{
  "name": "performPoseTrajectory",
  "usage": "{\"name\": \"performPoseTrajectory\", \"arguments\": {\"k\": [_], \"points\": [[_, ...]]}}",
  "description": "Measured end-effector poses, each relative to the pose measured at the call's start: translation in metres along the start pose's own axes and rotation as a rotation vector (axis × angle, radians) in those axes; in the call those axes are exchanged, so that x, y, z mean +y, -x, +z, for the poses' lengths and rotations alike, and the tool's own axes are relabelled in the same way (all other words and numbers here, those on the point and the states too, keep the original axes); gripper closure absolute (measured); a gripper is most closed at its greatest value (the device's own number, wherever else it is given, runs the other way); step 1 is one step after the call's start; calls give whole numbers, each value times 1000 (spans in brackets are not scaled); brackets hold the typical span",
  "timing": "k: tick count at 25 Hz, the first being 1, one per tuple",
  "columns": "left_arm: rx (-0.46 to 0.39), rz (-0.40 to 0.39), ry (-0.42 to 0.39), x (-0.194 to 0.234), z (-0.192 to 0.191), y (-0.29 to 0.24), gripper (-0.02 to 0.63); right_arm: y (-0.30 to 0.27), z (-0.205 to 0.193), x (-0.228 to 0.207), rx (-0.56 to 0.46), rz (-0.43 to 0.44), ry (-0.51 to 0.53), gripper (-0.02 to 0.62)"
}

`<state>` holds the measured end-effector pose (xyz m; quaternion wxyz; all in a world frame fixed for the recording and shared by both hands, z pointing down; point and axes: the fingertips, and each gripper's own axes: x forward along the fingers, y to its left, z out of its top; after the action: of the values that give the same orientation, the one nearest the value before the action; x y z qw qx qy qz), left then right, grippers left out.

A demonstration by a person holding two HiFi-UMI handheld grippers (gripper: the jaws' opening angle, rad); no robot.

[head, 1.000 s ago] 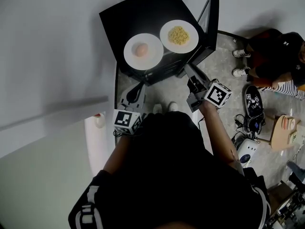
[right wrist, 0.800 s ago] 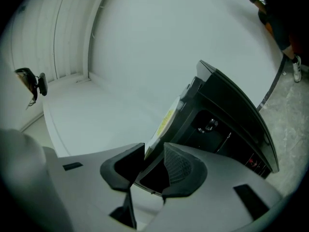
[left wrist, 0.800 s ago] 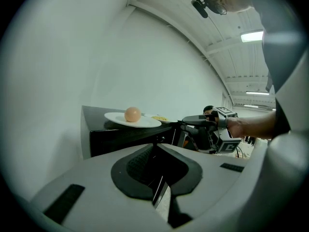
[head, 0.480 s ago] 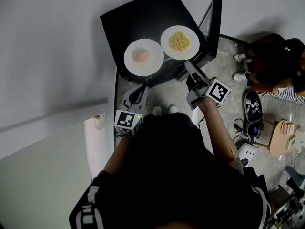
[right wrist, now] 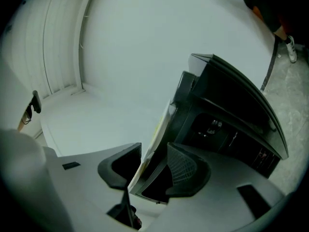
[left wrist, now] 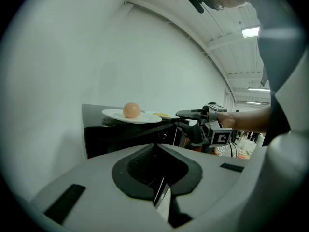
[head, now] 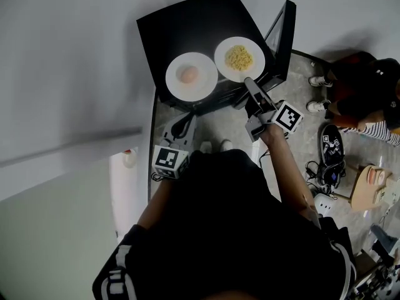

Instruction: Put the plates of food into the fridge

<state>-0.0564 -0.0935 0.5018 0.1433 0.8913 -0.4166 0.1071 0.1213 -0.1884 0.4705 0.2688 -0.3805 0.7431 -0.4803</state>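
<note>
Two white plates rest on top of a low black fridge (head: 187, 27). One plate (head: 191, 75) carries a pink ball of food, the other plate (head: 239, 59) a heap of yellow food. The fridge door (head: 280, 39) stands open at the right. My right gripper (head: 249, 83) reaches the near rim of the yellow-food plate; its jaws are opening, and the plate rim (right wrist: 157, 134) runs between them without the pads (right wrist: 186, 170) pressing on it. My left gripper (head: 181, 125) hangs lower in front of the fridge, shut and holding nothing. From it the pink-ball plate (left wrist: 131, 116) shows at eye level.
A pale wall runs along the left. A person (head: 365, 95) in white shoes sits on the stone floor to the right. Shoes, cables and a small wooden stool (head: 369, 185) lie beyond them. A white bottle (head: 129, 158) stands by the wall at the left.
My right gripper has moved up to the rim of the yellow-food plate. The left gripper has hardly moved. Both plates stay on the fridge top.
</note>
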Motion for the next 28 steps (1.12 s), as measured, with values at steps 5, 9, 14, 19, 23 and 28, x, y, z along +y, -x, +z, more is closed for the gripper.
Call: {"name": "performPoseTrajectory", "arguments": {"k": [5, 9, 14, 19, 23, 28], "points": [[-8, 10, 6, 1, 0, 2, 583, -3, 2, -3, -13, 12, -62, 436], [6, 12, 4, 1, -6, 4, 583, -3, 2, -6, -13, 6, -101, 439], [3, 18, -4, 0, -2, 5, 583, -5, 2, -3, -6, 20, -111, 484], [1, 20, -4, -1, -1, 7, 583, -5, 2, -3, -14, 25, -156, 526], [3, 20, -4, 1, -3, 7, 583, -4, 2, -2, -17, 23, -175, 531], [10, 15, 6, 1, -9, 6, 583, -3, 3, -1, -16, 26, -164, 540]]}}
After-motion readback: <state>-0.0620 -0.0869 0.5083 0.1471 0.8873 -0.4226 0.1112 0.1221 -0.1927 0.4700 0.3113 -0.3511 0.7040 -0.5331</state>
